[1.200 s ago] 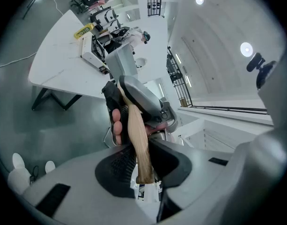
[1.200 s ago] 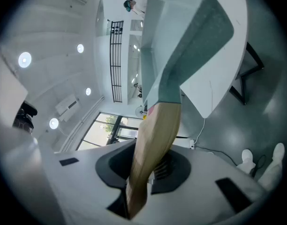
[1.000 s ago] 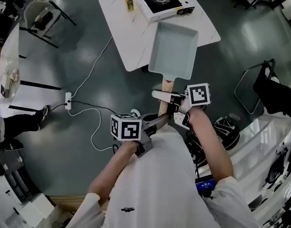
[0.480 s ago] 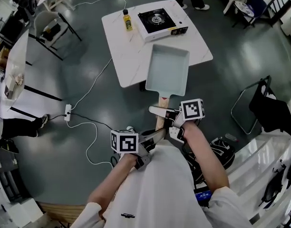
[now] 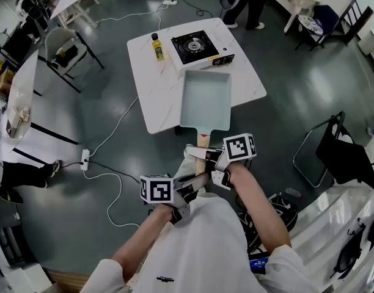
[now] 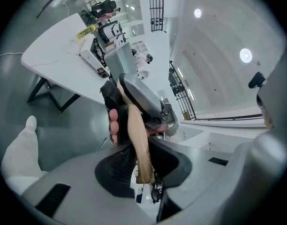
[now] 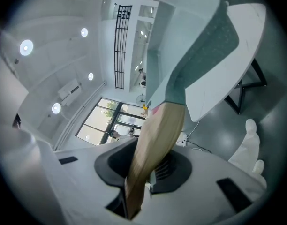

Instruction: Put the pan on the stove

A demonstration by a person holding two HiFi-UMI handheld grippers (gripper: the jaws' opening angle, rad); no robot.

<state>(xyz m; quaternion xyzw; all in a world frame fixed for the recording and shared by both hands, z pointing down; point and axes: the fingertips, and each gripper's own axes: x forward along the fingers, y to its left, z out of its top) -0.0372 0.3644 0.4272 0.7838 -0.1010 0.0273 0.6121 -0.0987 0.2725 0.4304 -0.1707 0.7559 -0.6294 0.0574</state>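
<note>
The pan (image 5: 205, 99) is a pale grey-green rectangle with a wooden handle (image 5: 201, 148). It is held out over the near part of the white table (image 5: 153, 96), its far edge just short of the black-topped stove (image 5: 196, 46). My right gripper (image 5: 199, 155) is shut on the handle close to the pan. My left gripper (image 5: 196, 179) is shut on the handle's end. The left gripper view shows the handle (image 6: 136, 135) running up between the left gripper's (image 6: 139, 172) jaws to the right gripper (image 6: 141, 97). In the right gripper view the handle (image 7: 155, 144) rises from the right gripper (image 7: 143, 182) to the pan (image 7: 190, 46).
A yellow bottle (image 5: 156, 46) stands on the table left of the stove. A white cable (image 5: 113, 133) trails across the grey floor to a socket strip. Chairs (image 5: 68, 50) stand at the left and a black folding chair (image 5: 333, 151) at the right.
The table, stove and pan have slid down and left in the head view and look smaller. Both grippers keep their hold on the handle, and the pan stays just short of the stove.
</note>
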